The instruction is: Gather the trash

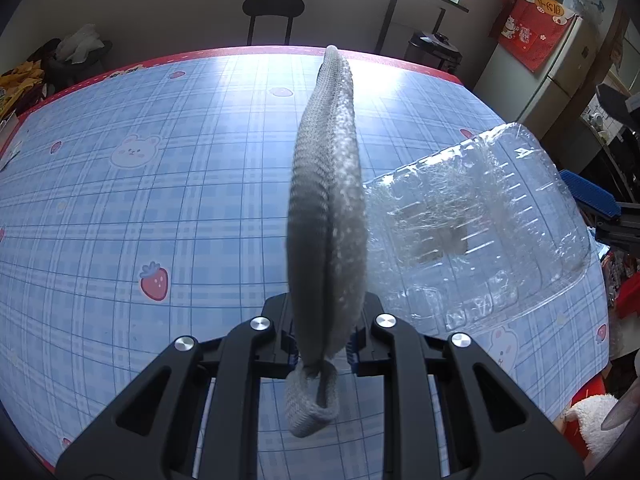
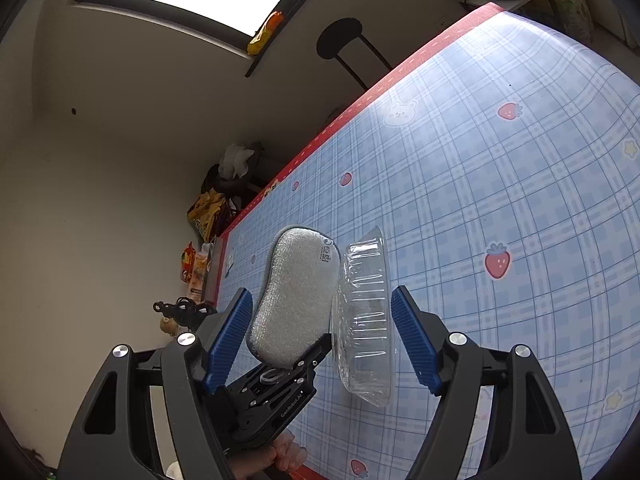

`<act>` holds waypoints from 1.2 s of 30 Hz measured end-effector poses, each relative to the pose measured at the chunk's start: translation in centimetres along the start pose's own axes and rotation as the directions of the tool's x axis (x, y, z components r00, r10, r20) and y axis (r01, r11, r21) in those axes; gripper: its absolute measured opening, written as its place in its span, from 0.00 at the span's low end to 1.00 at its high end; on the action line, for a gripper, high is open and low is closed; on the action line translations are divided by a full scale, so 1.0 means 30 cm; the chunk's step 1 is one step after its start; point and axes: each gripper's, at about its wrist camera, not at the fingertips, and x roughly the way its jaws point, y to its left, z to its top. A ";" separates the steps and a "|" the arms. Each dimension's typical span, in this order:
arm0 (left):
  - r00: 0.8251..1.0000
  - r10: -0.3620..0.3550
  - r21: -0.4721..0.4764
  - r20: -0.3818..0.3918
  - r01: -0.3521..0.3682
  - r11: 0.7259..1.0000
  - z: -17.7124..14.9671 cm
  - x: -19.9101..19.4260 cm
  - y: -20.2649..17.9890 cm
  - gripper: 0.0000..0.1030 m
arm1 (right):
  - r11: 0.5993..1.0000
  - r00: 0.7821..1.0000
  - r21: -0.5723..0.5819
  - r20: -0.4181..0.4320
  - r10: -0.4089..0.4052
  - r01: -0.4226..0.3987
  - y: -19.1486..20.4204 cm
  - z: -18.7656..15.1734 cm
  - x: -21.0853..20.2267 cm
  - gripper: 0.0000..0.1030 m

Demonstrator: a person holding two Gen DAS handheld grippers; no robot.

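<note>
Right gripper [image 2: 322, 344] jaws straddle (untouching) clear tray [image 2: 366, 320].

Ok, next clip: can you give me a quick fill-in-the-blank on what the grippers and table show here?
1. The left gripper is shut on a grey ____.
2. The right gripper has ____ pads.
3. The tablecloth is printed with bears and red ____.
4. In both views the clear plastic container is on the sponge's ____ side.

Missing words: sponge; blue; strawberries; right
</note>
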 end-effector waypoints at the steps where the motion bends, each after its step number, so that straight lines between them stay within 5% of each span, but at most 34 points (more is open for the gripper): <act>1: 1.000 -0.001 -0.002 0.003 0.001 1.000 0.000 -0.001 0.004 0.20 | 1.000 1.000 0.008 0.007 0.023 -0.023 -0.006 0.000 0.000 0.70; 8: 1.000 -0.011 -0.019 0.009 0.011 1.000 -0.003 0.003 0.018 0.20 | 0.984 0.992 0.154 0.097 0.078 -0.092 -0.093 0.006 0.005 0.64; 11: 1.000 -0.018 -0.020 0.010 0.018 1.000 -0.006 0.001 0.026 0.20 | 0.983 0.998 0.171 0.011 0.068 -0.069 -0.108 -0.007 0.042 0.48; 13: 1.000 -0.022 -0.020 0.009 0.022 1.000 -0.009 -0.002 0.030 0.20 | 0.990 0.998 0.134 -0.040 0.039 -0.033 -0.090 -0.033 0.077 0.47; 17: 1.000 -0.023 -0.031 0.012 0.023 0.999 -0.009 -0.009 0.044 0.20 | 0.999 0.997 0.051 -0.081 -0.013 0.017 -0.048 -0.058 0.114 0.23; 26: 0.998 -0.058 -0.059 0.005 0.058 0.997 -0.004 -0.014 0.069 0.19 | 0.989 0.987 -0.092 -0.099 -0.127 0.118 0.044 -0.060 0.124 0.23; 36: 0.995 -0.057 -0.078 0.087 0.064 0.995 0.014 -0.153 0.105 0.19 | 0.949 0.991 -0.285 -0.001 -0.137 0.131 0.191 -0.038 0.001 0.15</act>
